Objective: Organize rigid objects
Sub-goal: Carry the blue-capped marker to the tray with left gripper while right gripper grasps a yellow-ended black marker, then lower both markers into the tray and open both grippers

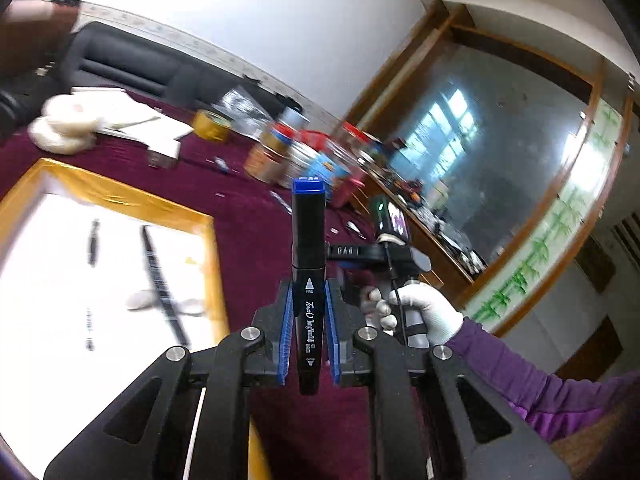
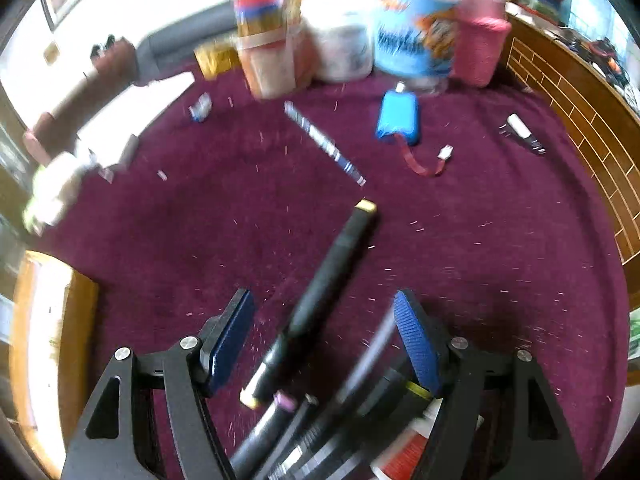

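My left gripper point(image 1: 307, 312) is shut on a black marker with a blue cap point(image 1: 307, 280) and holds it upright above the maroon tablecloth point(image 1: 248, 208). To its left lies a gold-rimmed white tray point(image 1: 120, 196) with pens point(image 1: 160, 276) in it. My right gripper point(image 2: 324, 320) is open above the tablecloth point(image 2: 480, 240). A black marker with yellow ends point(image 2: 320, 296) lies between its fingers, not gripped. More markers and pens point(image 2: 276, 432) lie blurred under the gripper. The right gripper and its gloved hand point(image 1: 424, 312) show in the left wrist view.
Jars, cans and a pink spool point(image 2: 480, 44) stand at the table's far side. A blue battery pack with a red lead point(image 2: 398, 118), a silver pen point(image 2: 324, 144) and a small white item point(image 2: 520, 128) lie on the cloth. A tape roll point(image 1: 212, 124) and papers point(image 1: 132, 116) sit far left.
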Demonstrator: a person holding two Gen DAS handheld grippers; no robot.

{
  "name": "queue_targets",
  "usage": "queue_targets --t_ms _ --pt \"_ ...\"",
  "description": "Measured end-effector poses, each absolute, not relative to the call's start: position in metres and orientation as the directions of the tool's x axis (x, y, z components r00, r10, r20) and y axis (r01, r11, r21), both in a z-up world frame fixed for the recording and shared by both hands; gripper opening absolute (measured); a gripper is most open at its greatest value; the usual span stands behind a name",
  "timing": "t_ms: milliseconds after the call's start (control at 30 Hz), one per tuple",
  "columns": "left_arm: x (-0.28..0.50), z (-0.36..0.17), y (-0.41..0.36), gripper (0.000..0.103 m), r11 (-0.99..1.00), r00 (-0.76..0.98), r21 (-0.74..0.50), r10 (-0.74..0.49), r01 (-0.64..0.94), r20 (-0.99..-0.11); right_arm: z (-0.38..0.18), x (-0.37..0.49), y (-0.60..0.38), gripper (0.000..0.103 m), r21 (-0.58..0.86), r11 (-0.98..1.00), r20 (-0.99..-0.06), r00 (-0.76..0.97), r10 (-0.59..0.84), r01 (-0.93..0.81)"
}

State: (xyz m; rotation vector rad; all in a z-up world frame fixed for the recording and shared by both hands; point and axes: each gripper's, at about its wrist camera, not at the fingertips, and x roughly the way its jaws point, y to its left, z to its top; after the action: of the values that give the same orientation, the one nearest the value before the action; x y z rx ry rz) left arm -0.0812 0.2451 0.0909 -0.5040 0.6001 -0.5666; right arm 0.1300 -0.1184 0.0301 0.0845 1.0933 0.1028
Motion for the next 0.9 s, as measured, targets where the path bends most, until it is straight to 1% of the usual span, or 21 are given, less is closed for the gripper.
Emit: queue_targets --t_ms 33,100,167,200,233,267,300,333,433,600,767,900 --pt "-0.083 0.089 0.254 0.012 0.737 0.694 -0.591 -0.613 0.329 -0.378 0.021 0.136 -0.112 0.065 0.085 0.996 -0.898 0.431 0.089 -0.029" --pt "-0.087 0.084 0.274 0.012 0.741 0.714 -0.603 -0.59 0.295 -0.377 0.016 0.141 -0.103 0.064 0.008 1.0 -0.896 0.445 0.01 -0.008" --pt "-0.09 0.079 0.29 0.012 0.745 0.729 -0.612 -0.571 0.265 -0.379 0.009 0.144 -0.096 0.054 0.003 1.0 -0.908 0.419 0.005 -0.006" --pt "-0.092 0.076 0.299 0.012 0.752 0.738 -0.612 -0.554 0.245 -0.385 0.007 0.143 -0.094 0.051 -0.01 1.0 -0.905 0.425 -0.008 -0.002" --pt "-0.094 0.074 0.305 0.012 0.758 0.745 -0.611 -0.54 0.229 -0.391 0.008 0.141 -0.091 0.042 -0.02 1.0 -0.901 0.434 -0.015 -0.007" --pt "-0.095 0.07 0.313 0.012 0.765 0.754 -0.611 -0.52 0.203 -0.4 0.009 0.14 -0.09 0.026 -0.017 1.0 -0.899 0.437 -0.009 -0.013" --pt "-0.096 0.068 0.318 0.012 0.768 0.759 -0.612 -0.509 0.187 -0.407 0.011 0.137 -0.088 0.018 -0.003 1.0 -0.896 0.443 0.009 -0.025" --pt "-0.096 0.066 0.323 0.012 0.77 0.762 -0.614 -0.5 0.173 -0.412 0.012 0.136 -0.087 0.016 0.012 0.999 -0.896 0.443 0.024 -0.03" --pt "-0.096 0.059 0.336 0.012 0.772 0.771 -0.623 -0.473 0.129 -0.427 0.024 0.126 -0.085 0.014 0.077 0.996 -0.894 0.44 0.086 -0.039" --pt "-0.093 0.052 0.353 0.012 0.773 0.762 -0.63 -0.456 0.081 -0.461 0.055 0.101 -0.082 0.013 0.195 0.977 -0.852 0.478 0.212 -0.087" --pt "-0.073 0.048 0.364 0.012 0.787 0.737 -0.616 -0.438 0.038 -0.515 0.089 0.076 -0.073 0.014 0.31 0.936 -0.783 0.515 0.349 -0.164" --pt "-0.054 0.045 0.368 0.012 0.798 0.708 -0.602 -0.435 0.018 -0.556 0.12 0.057 -0.055 0.014 0.345 0.906 -0.727 0.54 0.424 -0.246"
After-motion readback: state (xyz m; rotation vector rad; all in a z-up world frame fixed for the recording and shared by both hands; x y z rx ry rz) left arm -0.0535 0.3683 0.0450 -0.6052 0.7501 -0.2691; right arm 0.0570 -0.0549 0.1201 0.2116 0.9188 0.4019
